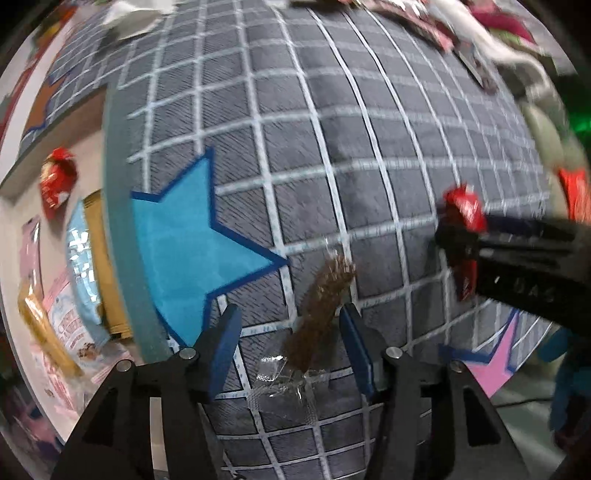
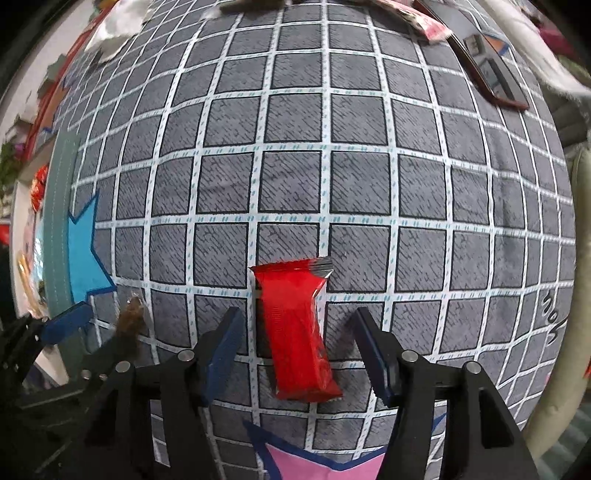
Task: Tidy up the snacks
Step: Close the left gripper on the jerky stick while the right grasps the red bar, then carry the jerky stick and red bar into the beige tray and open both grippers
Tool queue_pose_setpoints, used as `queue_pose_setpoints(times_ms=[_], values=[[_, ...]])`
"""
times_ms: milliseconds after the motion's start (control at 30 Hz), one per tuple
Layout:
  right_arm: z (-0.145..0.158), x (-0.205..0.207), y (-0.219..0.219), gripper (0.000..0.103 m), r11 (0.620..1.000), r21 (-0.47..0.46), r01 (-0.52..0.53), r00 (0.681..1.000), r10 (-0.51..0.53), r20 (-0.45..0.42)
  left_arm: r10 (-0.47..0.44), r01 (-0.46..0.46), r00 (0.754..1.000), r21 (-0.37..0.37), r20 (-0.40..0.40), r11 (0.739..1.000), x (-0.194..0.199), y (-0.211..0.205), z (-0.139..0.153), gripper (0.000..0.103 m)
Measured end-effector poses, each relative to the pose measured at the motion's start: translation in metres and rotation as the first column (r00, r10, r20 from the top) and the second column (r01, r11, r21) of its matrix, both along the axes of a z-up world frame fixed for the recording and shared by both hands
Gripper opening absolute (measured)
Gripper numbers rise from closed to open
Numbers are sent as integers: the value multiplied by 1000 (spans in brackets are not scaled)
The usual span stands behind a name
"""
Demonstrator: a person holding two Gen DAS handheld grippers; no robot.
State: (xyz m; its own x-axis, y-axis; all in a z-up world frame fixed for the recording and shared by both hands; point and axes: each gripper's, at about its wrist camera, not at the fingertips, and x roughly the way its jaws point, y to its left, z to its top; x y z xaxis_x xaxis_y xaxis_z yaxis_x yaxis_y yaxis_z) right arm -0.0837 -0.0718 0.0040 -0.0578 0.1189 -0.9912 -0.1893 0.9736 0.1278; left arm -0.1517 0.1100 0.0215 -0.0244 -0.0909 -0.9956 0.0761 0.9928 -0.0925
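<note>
A brown snack in a clear wrapper (image 1: 317,306) lies on the grey checked cloth (image 1: 332,147) between the open fingers of my left gripper (image 1: 290,347); it also shows in the right wrist view (image 2: 131,321). A red snack packet (image 2: 295,332) lies flat on the cloth (image 2: 332,166) between the open fingers of my right gripper (image 2: 299,354). Neither snack is gripped. In the left wrist view the right gripper's black body (image 1: 517,266) reaches in from the right over the red packet (image 1: 463,218).
A white tray (image 1: 14,236) at the far left holds several snack packets, among them a red one (image 1: 57,177) and a light blue one (image 1: 81,273). More packets (image 2: 432,22) and a dark flat object (image 2: 487,70) lie at the cloth's far edge. Blue (image 1: 184,251) and pink (image 2: 314,461) star patches mark the cloth.
</note>
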Motion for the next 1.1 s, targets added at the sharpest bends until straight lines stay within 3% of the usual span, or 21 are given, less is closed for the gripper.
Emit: queue_pose_setpoints(times_ms=[100, 167, 233, 267, 333, 433, 667, 867, 1100], values=[[-3, -10, 14, 59, 999, -25, -31, 999, 32, 24, -42, 41, 999, 32, 16, 999, -7, -7, -3, 62], [-1, -17, 19, 49, 999, -32, -41, 998, 42, 41, -40, 39, 999, 44, 25, 998, -10, -12, -4, 66], [-3, -22, 22, 26, 999, -18, -34, 999, 34, 41, -53, 50, 998, 58, 40, 997, -12, -19, -5, 65], [-4, -24, 21, 26, 1000, 2, -23, 999, 23, 32, -63, 61, 997, 58, 49, 996, -13, -26, -5, 61], [-3, -25, 18, 25, 1000, 30, -4, 1000, 4, 16, -93, 90, 993, 43, 74, 995, -16, -40, 0, 25], [-3, -30, 14, 25, 988, 140, 69, 997, -65, -34, -55, 58, 997, -36, 58, 998, -14, -45, 6, 25], [17, -42, 29, 24, 973, 222, 67, 998, -63, -27, 40, -25, 990, -111, 133, 993, -11, -23, 47, 25], [42, -40, 73, 24, 961, 276, 2, 1000, -5, 10, 130, -112, 975, -109, 178, 988, -3, 24, 70, 25], [67, -17, 146, 25, 931, 342, -129, 992, 121, 45, 249, -241, 946, -64, 210, 969, -25, 106, 92, 25]])
